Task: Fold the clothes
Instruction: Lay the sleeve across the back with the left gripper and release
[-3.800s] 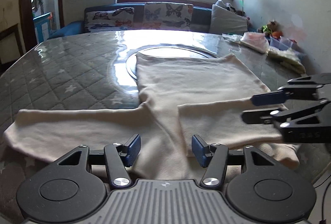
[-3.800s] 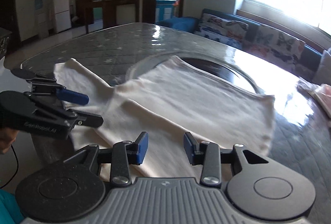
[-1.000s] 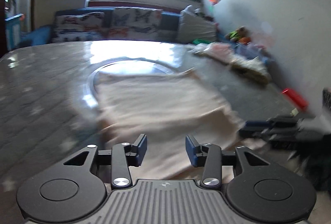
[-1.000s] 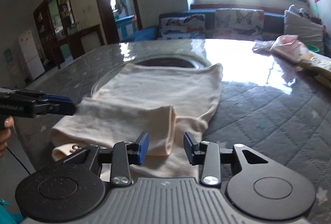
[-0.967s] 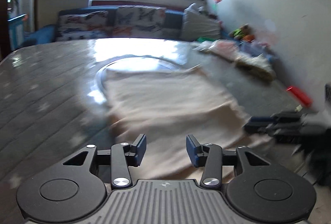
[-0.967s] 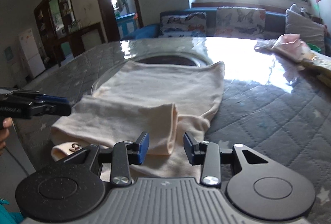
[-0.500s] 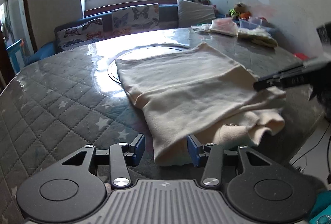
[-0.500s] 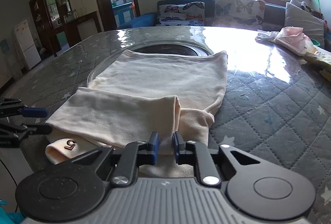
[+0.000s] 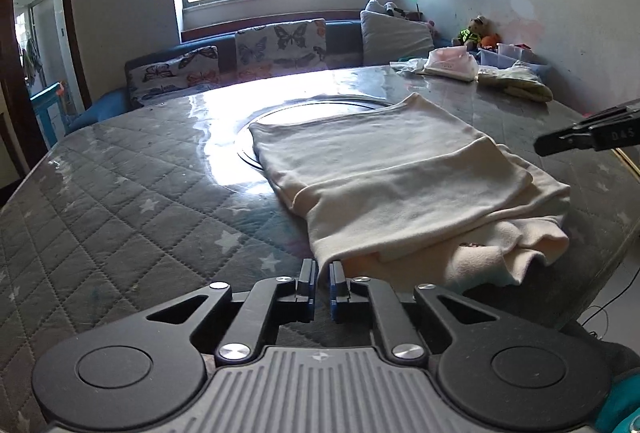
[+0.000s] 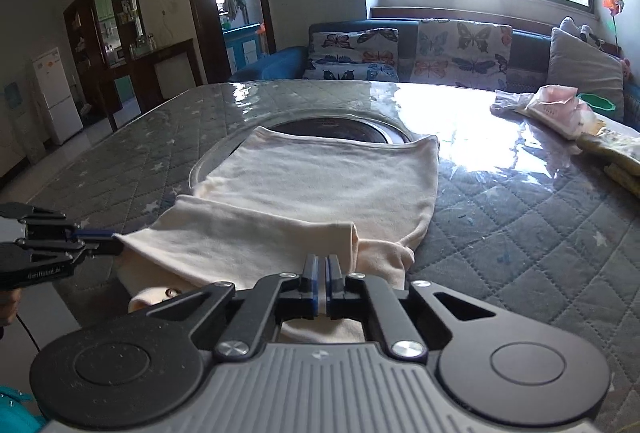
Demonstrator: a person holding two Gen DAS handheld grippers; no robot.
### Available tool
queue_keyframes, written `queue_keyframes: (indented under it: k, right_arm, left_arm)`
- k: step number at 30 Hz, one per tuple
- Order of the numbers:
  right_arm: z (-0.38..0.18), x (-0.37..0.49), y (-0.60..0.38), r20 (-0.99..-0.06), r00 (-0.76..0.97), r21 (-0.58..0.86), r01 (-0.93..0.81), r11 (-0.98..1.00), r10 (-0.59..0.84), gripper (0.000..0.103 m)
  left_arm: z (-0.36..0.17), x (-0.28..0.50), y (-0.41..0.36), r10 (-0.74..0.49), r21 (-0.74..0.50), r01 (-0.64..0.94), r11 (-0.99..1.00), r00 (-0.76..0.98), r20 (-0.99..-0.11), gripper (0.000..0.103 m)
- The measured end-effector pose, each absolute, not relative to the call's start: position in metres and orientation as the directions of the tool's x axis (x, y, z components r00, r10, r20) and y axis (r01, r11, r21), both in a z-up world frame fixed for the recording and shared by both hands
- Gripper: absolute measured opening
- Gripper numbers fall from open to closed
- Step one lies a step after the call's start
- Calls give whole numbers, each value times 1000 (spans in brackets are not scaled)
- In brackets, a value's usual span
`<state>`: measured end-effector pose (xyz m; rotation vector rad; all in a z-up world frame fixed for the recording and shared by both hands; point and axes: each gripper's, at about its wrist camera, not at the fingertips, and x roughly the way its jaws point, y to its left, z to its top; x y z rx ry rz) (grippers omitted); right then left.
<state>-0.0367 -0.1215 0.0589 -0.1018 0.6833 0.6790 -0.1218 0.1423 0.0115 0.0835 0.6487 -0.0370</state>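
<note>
A cream long-sleeved garment (image 9: 404, 189) lies on the quilted grey table (image 9: 120, 217), both sleeves folded across its body. It also shows in the right wrist view (image 10: 312, 201). My left gripper (image 9: 323, 281) is nearly closed at the garment's near left corner, with a thin gap between the pads; in the right wrist view (image 10: 108, 239) its tips pinch the folded sleeve's edge. My right gripper (image 10: 322, 273) is shut at the garment's near right edge, pads together, over the fabric fold. It reaches in from the right in the left wrist view (image 9: 560, 145).
A round glass turntable (image 10: 332, 129) sits under the garment's far end. Folded clothes and bags (image 10: 560, 109) lie at the table's far right. A sofa with butterfly cushions (image 9: 276, 49) stands behind. The table's near edge (image 9: 600, 273) drops off beside the garment.
Both grippers have closed from open. The left gripper swung round to the garment's left corner after laying the left sleeve across the body.
</note>
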Motion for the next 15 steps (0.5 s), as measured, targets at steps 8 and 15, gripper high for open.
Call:
queue_keyframes:
  k: [8,15]
  right_arm:
    - [40,-22,-126,-648,543,172,-579,797,535,18]
    - [30,-17,-119,-657,524,181,-588,788,542,9]
  left_arm:
    - [10,-120,137,-22,66,79,995,793,-608,21]
    - [6,-118,130,1,110,83,990,796,-606,17]
